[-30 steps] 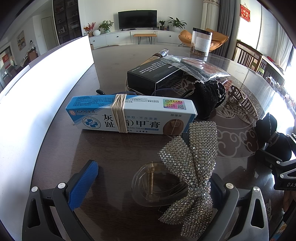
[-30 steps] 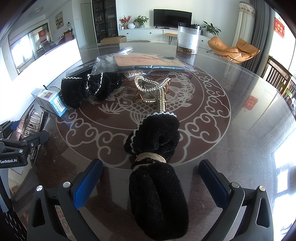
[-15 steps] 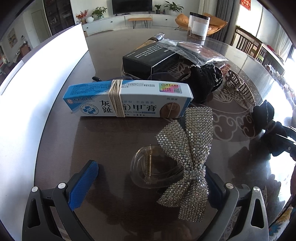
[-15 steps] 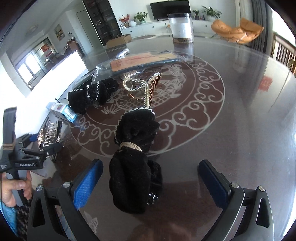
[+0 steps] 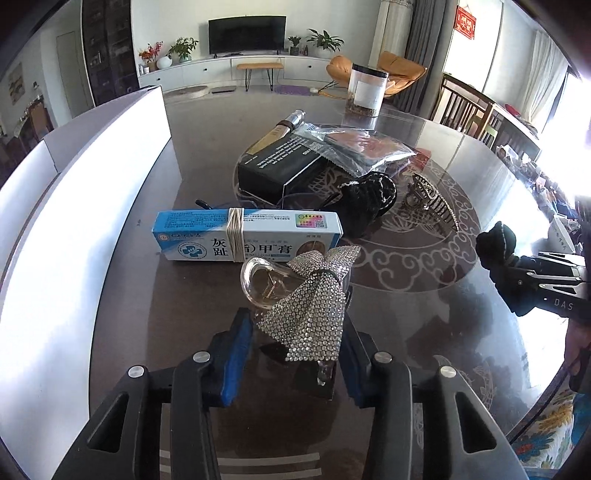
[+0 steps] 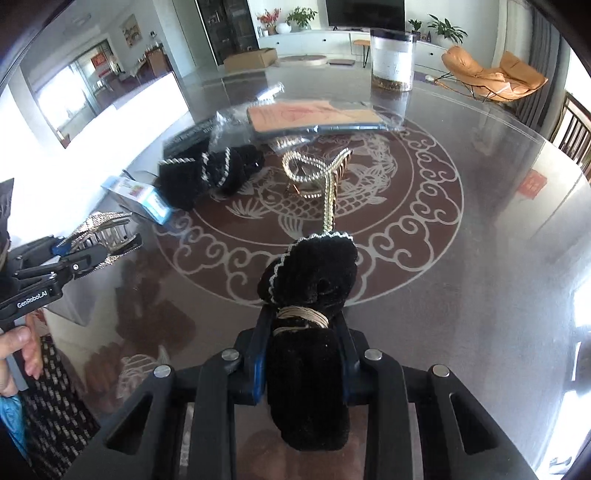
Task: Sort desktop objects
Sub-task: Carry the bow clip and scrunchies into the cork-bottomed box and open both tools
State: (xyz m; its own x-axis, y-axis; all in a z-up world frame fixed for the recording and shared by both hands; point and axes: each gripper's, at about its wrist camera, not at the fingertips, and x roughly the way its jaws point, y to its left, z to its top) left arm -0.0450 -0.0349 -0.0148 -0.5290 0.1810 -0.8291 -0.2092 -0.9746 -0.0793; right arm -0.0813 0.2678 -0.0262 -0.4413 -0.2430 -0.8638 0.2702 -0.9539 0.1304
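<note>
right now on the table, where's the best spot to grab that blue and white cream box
Grip the cream box across its narrow width near the rubber band at its middle, coming from above. It lies flat and long, so the middle balances; the hair clip crowds its right end.

Living room, daylit. White wall carries black flat television above long white low cabinet. Potted green plants on it. Orange lounge chair beside grey curtain. Glare from right windows.
</note>
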